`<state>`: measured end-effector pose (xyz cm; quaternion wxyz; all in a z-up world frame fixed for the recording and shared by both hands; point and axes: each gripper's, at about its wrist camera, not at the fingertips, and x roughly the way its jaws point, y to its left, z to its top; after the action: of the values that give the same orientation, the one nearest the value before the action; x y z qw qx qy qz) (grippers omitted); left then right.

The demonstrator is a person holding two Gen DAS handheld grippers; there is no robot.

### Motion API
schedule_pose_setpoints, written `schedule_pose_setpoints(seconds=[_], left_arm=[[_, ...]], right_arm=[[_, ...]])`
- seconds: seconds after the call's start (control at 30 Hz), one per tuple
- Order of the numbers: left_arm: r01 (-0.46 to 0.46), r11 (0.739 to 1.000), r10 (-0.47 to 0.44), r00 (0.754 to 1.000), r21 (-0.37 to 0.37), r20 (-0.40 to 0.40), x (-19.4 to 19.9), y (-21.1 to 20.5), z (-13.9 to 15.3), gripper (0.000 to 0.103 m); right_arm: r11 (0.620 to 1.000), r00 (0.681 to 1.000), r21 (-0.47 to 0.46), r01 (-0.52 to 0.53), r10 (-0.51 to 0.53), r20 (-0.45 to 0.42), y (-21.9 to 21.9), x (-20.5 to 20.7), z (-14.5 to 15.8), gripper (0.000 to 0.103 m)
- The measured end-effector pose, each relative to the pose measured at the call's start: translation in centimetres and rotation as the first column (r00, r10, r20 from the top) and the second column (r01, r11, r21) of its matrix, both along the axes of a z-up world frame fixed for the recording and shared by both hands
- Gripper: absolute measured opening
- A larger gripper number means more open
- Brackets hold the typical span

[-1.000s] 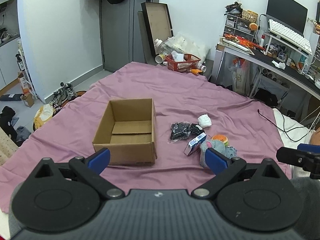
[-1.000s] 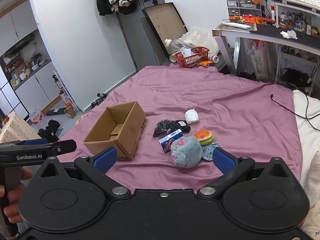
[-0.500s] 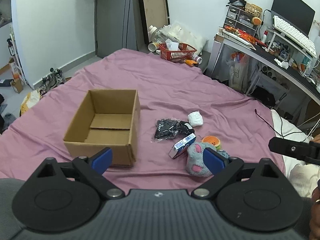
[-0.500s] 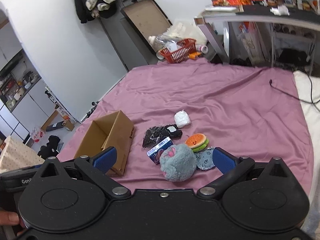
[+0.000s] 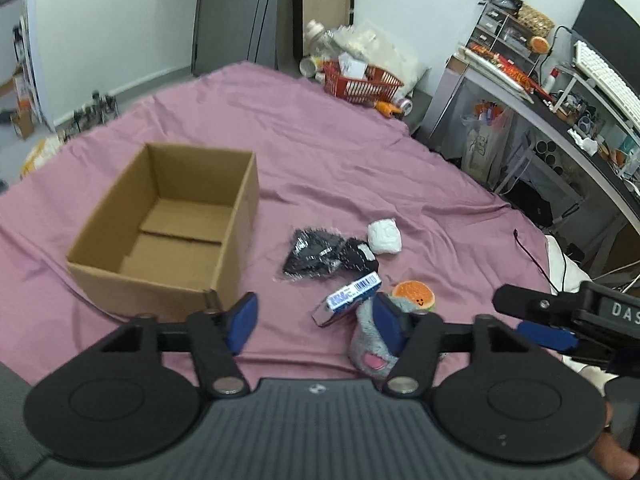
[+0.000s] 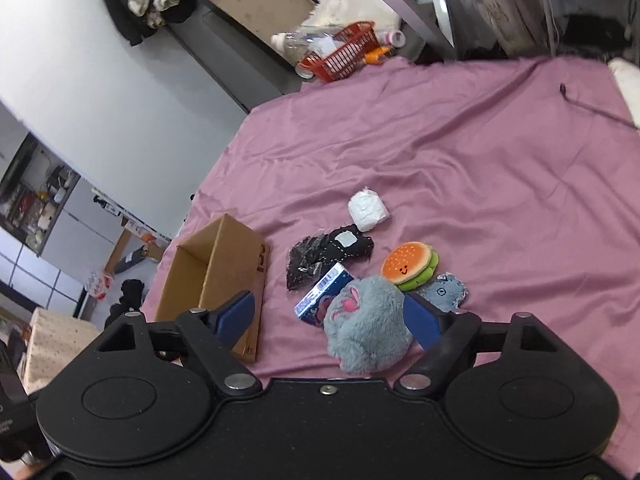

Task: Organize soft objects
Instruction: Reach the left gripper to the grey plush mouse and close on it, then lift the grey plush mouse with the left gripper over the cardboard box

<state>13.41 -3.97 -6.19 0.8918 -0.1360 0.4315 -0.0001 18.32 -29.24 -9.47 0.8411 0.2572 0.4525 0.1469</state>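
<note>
An open, empty cardboard box (image 5: 168,232) (image 6: 216,276) stands on the purple bedsheet. To its right lie a grey plush toy (image 6: 366,322) (image 5: 370,344), a burger plush (image 6: 408,266) (image 5: 414,296), a flat grey plush (image 6: 444,292), a blue-white packet (image 5: 348,296) (image 6: 324,292), a black bagged item (image 5: 320,256) (image 6: 324,256) and a white bundle (image 5: 384,236) (image 6: 367,210). My left gripper (image 5: 316,322) is open, above the sheet near the box's front corner. My right gripper (image 6: 332,318) is open, just before the grey plush; it also shows in the left wrist view (image 5: 540,320).
A red basket (image 5: 360,84) (image 6: 342,54) with bottles and bags sits past the bed's far edge. A cluttered desk (image 5: 560,112) stands on the right. A black cable (image 6: 588,106) lies on the sheet's right side. A white pillow (image 5: 564,264) borders the bed.
Both grippers have moved forward and down toward the pile. The grey plush now sits between the right gripper's fingers in view. The objects have not moved.
</note>
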Motion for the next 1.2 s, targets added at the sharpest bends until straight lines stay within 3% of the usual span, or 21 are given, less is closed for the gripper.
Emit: schedule_pose_setpoints(seconds=[0.07, 0.13, 0.27, 0.43, 0.57, 0.83, 1.0, 1.07, 1.2], left_arm=[[-0.004, 0.998, 0.001, 0.999, -0.067, -0.040, 0.9, 0.1, -1.1, 0.050], [-0.006, 0.992, -0.003, 0.997, -0.123, -0.073, 1.7, 0.1, -2.1, 0.047], [-0.040, 0.985, 0.020, 0.993, -0.166, -0.120, 3.2, 0.0, -3.8, 0.040], [-0.045, 0.980, 0.013, 0.987, -0.196, -0.162, 5.0, -0.9, -5.5, 0.036], [-0.051, 0.975, 0.010, 0.983, -0.218, -0.185, 6.5, -1.7, -6.8, 0.030], [-0.091, 0.968, 0.034, 0.970, -0.233, -0.240, 8.0, -3.1, -9.7, 0.030], [-0.151, 0.954, 0.067, 0.949, -0.258, -0.308, 8.3, -3.3, -11.9, 0.030], [-0.171, 0.948, 0.074, 0.939, -0.269, -0.335, 8.4, -3.4, -12.8, 0.030], [-0.182, 0.943, 0.081, 0.938, -0.279, -0.337, 8.3, -3.9, -13.2, 0.024]], right_arm=[[1.000, 0.999, 0.025, -0.005, 0.006, -0.041, 0.0, 0.7, -1.4, 0.064], [0.999, 0.998, 0.041, -0.015, 0.017, -0.059, 0.0, 1.3, -2.3, 0.062], [0.998, 0.996, 0.067, -0.017, 0.022, -0.085, 0.1, 2.5, -3.6, 0.060], [0.997, 0.988, 0.081, -0.011, 0.023, -0.150, -0.1, 3.9, -5.7, 0.051], [0.996, 0.984, 0.093, -0.011, 0.027, -0.176, -0.1, 4.6, -6.8, 0.050], [0.994, 0.970, 0.112, 0.006, 0.022, -0.242, -0.4, 5.7, -8.9, 0.047], [0.994, 0.958, 0.110, -0.001, 0.033, -0.284, 0.0, 6.2, -10.2, 0.046], [0.996, 0.950, 0.086, 0.021, 0.007, -0.312, 0.0, 6.4, -10.9, 0.035], [0.997, 0.958, 0.078, 0.013, 0.010, -0.285, 0.1, 6.1, -10.6, 0.031]])
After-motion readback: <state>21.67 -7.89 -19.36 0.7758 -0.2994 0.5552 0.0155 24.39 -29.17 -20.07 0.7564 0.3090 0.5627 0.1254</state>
